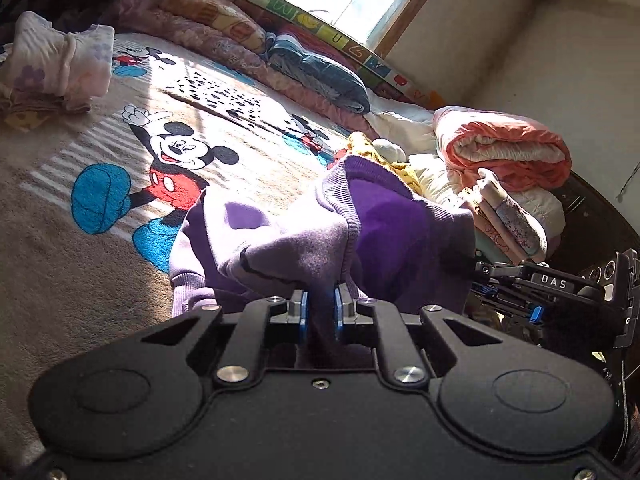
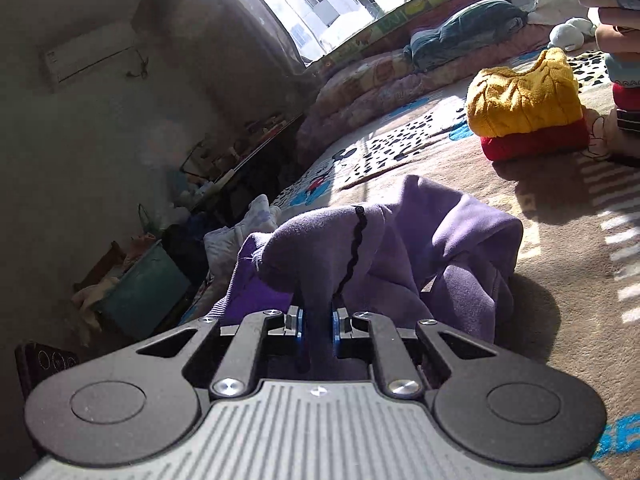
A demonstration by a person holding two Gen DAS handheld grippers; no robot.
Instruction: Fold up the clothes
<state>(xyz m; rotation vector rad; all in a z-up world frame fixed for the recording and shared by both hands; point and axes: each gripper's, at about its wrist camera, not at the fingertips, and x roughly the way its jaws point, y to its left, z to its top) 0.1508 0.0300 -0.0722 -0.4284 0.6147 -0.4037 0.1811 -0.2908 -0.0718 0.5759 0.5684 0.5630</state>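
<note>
A soft purple fleece sweatshirt (image 1: 320, 240) with ribbed knit cuffs and hem is bunched up and lifted partly off a plush beige cartoon-mouse blanket (image 1: 100, 128) that covers a bed. The left gripper (image 1: 320, 312), black metal with blue pads, is clamped narrowly on a fold of the lilac outer fabric, the cloth pinched between its pads. In that view the darker violet lining shows inside a rounded ribbed opening, and a thin black wavy trim line crosses the fleece near the pinch.

The right gripper (image 2: 317, 322), of the same black and blue build with a ridged grey body, is likewise closed tight on a rounded hump of the same sweatshirt (image 2: 440, 248), with a black zigzag ribbon running down the fabric just beside its pads. The rest of the garment slumps in thick folds onto the blanket to the right.

Farther back on the blanket sits a folded mustard-yellow cable-knit sweater (image 2: 524, 96) stacked on a folded red knit garment (image 2: 532, 144). In the left view, a rolled coral-pink and white quilted bundle (image 1: 508, 148) lies at the right, and a crumpled white garment with pale purple flowers (image 1: 60, 60) lies far left. Rolled quilts line the sunlit window edge.
</note>
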